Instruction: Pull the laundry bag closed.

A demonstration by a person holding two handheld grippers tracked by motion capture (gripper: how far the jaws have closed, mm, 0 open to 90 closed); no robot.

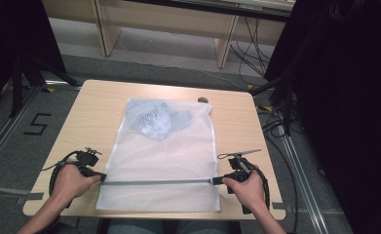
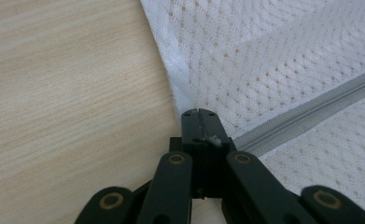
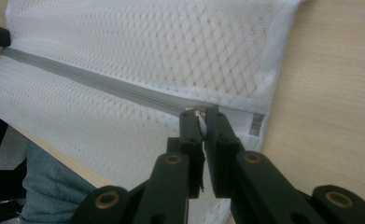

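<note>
— So, where does your white mesh laundry bag [image 1: 161, 156] lie?

— Flat on the light wooden table [image 1: 90, 112], its near edge at the table's front, just before you. A pale blue garment [image 1: 155, 119] shows through the mesh at the far end.

— And the grey zipper [image 1: 159, 182]?

— It runs across the bag near your side, from one gripper to the other.

— What is your left gripper [image 2: 200, 112] doing?

— Its jaws are pressed together at the bag's left edge, right where the zipper tape [image 2: 311, 112] ends; they seem to pinch the fabric there.

— And your right gripper [image 3: 200, 114]?

— Its jaws are nearly closed on a small white piece at the zipper's right end, apparently the zipper pull [image 3: 200, 122], just short of the bag's right seam.
</note>
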